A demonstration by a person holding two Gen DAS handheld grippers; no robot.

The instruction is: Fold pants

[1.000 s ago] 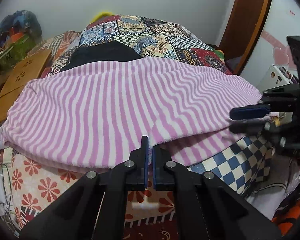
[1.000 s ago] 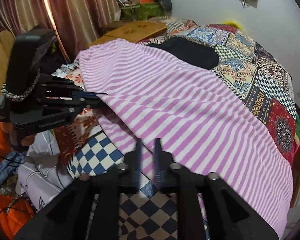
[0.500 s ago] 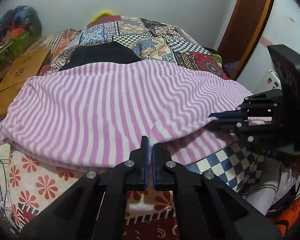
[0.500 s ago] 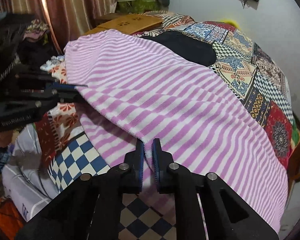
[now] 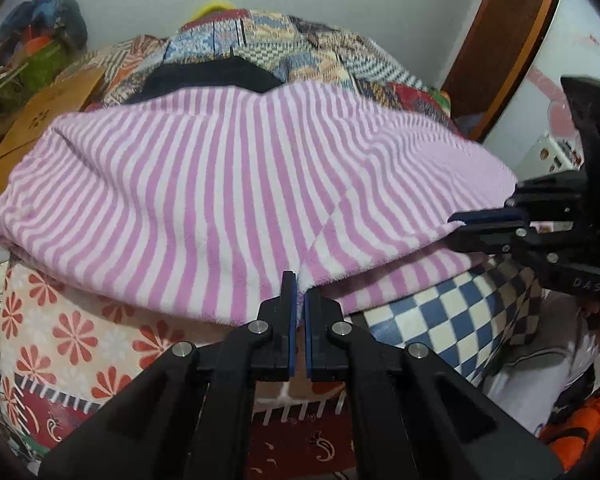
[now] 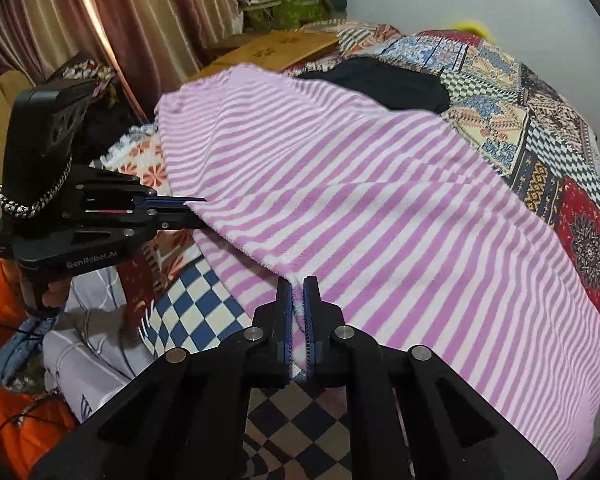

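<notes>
The pink-and-white striped fleece pants [image 5: 228, 184] lie spread across the bed with the patchwork quilt [image 6: 540, 120], their near hem raised off the bed's front edge, above the blue-and-white checked blanket [image 5: 452, 320]. A lower striped layer shows under the lifted edge, so one fold looks begun but not laid down; by my reading most of the folding is left, and the lifted edge has yet to be carried toward the far side, where a black garment [image 6: 380, 84] lies. The left gripper [image 5: 300, 292] is nearly closed, pinching the hem near the bed's front edge. The right gripper [image 6: 298, 296] is likewise pinched on the same edge, further along it. Both point level and forward over the bed.
</notes>
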